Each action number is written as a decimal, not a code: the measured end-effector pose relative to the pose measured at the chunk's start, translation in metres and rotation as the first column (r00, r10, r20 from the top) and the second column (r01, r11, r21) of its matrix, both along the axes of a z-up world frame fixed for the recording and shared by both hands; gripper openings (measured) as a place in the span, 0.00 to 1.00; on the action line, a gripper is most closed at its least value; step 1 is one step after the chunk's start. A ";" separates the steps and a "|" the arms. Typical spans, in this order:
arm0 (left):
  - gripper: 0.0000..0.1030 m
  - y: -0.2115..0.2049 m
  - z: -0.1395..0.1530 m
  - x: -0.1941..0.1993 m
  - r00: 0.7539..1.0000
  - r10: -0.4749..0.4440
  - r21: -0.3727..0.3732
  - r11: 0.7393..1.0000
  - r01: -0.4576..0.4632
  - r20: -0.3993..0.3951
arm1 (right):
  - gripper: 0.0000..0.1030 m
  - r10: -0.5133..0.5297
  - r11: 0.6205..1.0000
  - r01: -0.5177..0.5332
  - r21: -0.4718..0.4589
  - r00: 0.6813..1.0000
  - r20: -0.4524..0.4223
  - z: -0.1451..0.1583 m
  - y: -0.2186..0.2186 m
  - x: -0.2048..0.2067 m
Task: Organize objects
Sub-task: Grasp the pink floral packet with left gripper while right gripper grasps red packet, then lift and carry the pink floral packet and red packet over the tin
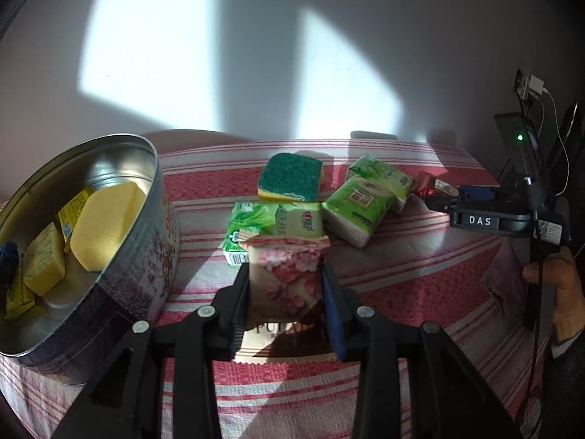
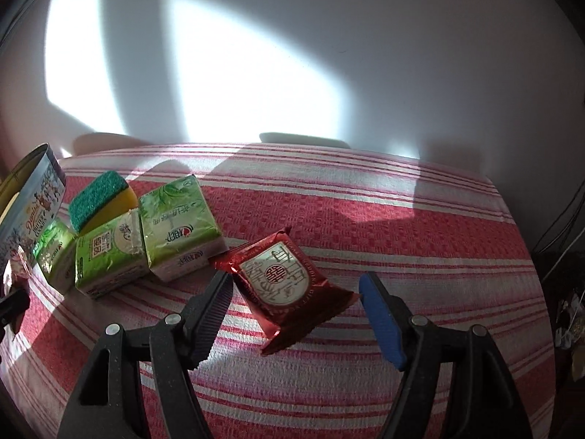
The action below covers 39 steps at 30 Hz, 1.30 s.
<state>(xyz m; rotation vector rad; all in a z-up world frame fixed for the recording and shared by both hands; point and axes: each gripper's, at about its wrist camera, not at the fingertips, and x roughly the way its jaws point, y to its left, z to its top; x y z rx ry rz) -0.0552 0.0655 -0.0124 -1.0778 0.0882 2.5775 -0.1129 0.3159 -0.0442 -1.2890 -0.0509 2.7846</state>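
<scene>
My left gripper (image 1: pixel 287 274) is shut on a pink flower-printed snack packet (image 1: pixel 287 285), both pads pressed on its sides, close to the round metal tin (image 1: pixel 146 256) at the left. Inside the tin lie yellow sponges (image 1: pixel 106 226) and small yellow packets. Beyond the packet sit a green-topped sponge (image 1: pixel 290 177) and green tissue packs (image 1: pixel 360 205). My right gripper (image 2: pixel 296 292) stands open around a red foil packet (image 2: pixel 289 289) on the striped cloth, with gaps between the fingers and the packet. The right gripper (image 1: pixel 438 201) also shows at the right of the left wrist view.
The table carries a red-and-white striped cloth (image 2: pixel 365 219) against a sunlit white wall. In the right wrist view the tissue packs (image 2: pixel 179 226) and the sponge (image 2: pixel 98 197) lie left of the red packet. A hand (image 1: pixel 559 292), cables and a wall socket are at the far right.
</scene>
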 end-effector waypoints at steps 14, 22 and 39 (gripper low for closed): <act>0.34 0.000 0.001 0.007 0.999 0.001 -0.040 0.999 -0.002 -0.044 | 0.43 -0.021 0.998 0.021 -0.057 1.000 0.000 -0.008 0.014 -0.004; 0.34 -0.012 0.017 0.012 0.993 0.022 -0.036 0.999 -0.026 -0.116 | 0.43 -0.184 0.959 0.150 -0.241 0.975 -0.124 0.013 0.012 0.036; 0.34 -0.104 0.035 0.000 0.968 0.152 -0.006 0.988 -0.156 -0.201 | 0.43 -0.250 0.952 0.168 -0.254 0.908 -0.335 0.038 -0.097 0.084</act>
